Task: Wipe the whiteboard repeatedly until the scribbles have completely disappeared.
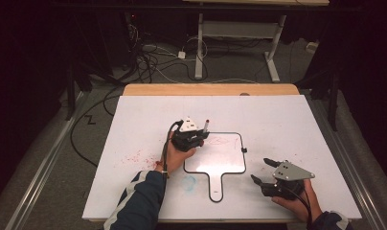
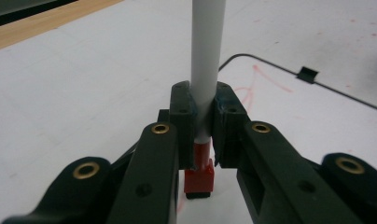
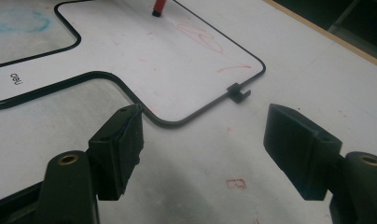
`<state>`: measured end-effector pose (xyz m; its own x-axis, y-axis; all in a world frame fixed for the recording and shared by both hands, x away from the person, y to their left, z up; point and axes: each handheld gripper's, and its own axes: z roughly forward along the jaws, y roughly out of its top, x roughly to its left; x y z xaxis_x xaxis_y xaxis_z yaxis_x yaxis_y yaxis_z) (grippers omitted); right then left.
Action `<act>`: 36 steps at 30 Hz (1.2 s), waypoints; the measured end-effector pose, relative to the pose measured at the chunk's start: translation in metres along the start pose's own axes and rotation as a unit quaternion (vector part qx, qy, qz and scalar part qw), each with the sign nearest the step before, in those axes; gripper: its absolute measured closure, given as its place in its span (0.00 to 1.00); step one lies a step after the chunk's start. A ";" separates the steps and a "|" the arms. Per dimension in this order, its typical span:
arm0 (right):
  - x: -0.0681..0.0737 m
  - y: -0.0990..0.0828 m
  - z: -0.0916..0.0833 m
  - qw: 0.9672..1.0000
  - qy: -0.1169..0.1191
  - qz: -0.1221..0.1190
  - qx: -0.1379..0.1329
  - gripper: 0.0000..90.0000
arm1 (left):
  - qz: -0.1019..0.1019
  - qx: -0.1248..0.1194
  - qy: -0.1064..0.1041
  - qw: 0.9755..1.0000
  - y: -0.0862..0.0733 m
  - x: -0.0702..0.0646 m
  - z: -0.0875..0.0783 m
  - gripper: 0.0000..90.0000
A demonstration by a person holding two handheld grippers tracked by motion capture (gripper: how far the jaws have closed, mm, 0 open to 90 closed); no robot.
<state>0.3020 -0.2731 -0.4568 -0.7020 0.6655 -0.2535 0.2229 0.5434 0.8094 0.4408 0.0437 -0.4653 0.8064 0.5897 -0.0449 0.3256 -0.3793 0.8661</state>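
Observation:
My left gripper (image 1: 201, 134) is shut on a white marker (image 1: 206, 125) and holds it upright. In the left gripper view the pads clamp the white barrel (image 2: 207, 56) just above its red lower end, with the gripper (image 2: 204, 109) looking down the pen. Its dark tip (image 3: 157, 9) sits at the surface of a small black-framed hand whiteboard (image 1: 220, 160), near the upper left corner. Faint red scribbles (image 2: 259, 79) mark that board. My right gripper (image 1: 262, 171) rests open at the front right, beside the board's lower right corner (image 3: 177, 122); nothing lies between its jaws (image 3: 210, 140).
The small board lies on a large white sheet (image 1: 287, 120) covering a wooden table (image 1: 210, 89). Red smudges (image 1: 134, 155) dot the sheet at the left, and a blue smear (image 1: 189, 182) sits by the board's handle. A black clip (image 3: 238, 92) is on the frame's right side.

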 end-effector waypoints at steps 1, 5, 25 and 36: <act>0.001 0.000 0.000 1.000 0.004 0.001 0.000 0.33 | 0.003 0.000 -0.001 1.000 0.003 -0.003 0.005 0.87; 0.002 0.000 0.001 1.000 0.012 -0.002 0.004 0.33 | 0.020 0.000 -0.005 1.000 0.012 -0.016 0.020 0.87; 0.003 0.001 0.003 1.000 0.014 -0.005 0.008 0.32 | -0.009 -0.003 0.033 0.999 -0.008 0.009 -0.011 0.87; 0.001 -0.001 0.000 1.000 0.011 -0.009 0.007 0.32 | -0.005 0.000 0.046 0.999 -0.008 0.009 -0.010 0.87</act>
<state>0.3012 -0.2724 -0.4579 -0.7212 0.6439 -0.2554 0.2200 0.5625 0.7970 0.4410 0.0593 -0.4679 0.7541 0.6568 -0.0079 0.3335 -0.3726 0.8660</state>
